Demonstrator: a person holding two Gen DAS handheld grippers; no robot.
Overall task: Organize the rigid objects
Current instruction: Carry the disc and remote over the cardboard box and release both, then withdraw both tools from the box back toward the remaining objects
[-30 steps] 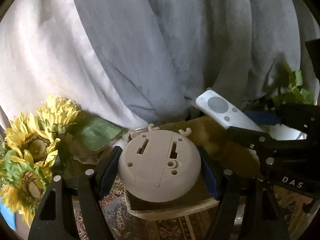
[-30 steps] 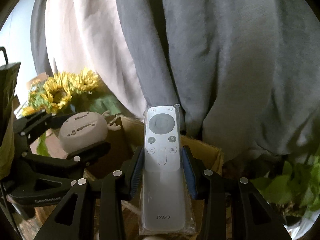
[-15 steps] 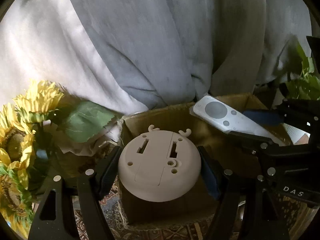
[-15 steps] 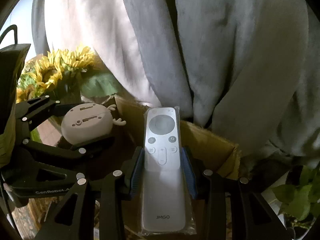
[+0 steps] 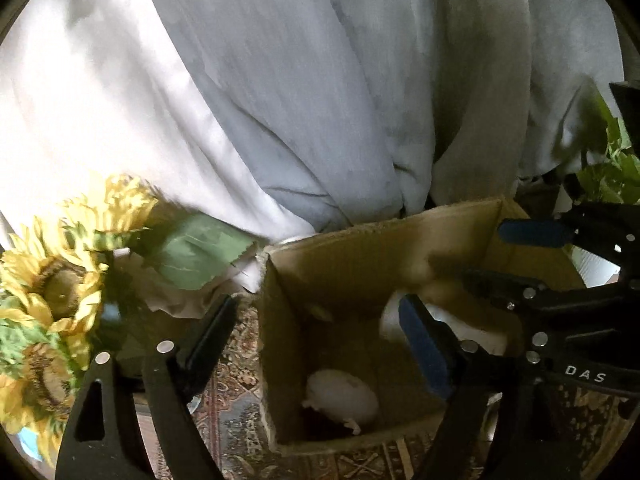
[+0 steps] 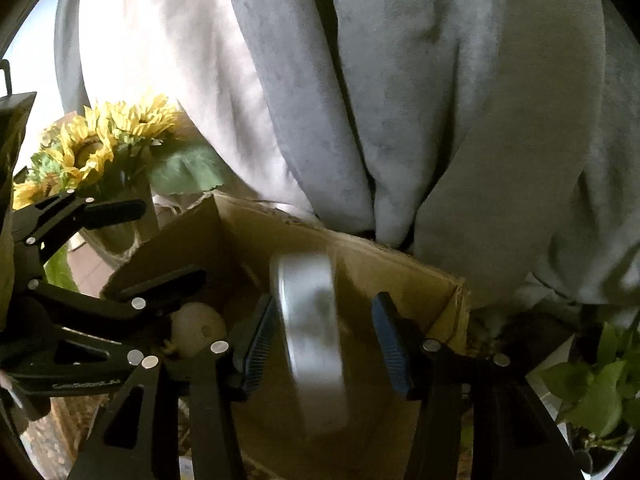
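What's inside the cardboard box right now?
The cardboard box holds a round beige gadget on its floor and a blurred white remote between the open right claw fingers. The left claw is open too. Claws hide part of the floor.

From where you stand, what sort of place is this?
Probably a home living space. Draped grey curtains hang behind, a sunflower bouquet sits beside a cardboard box, and a patterned rug lies underneath.
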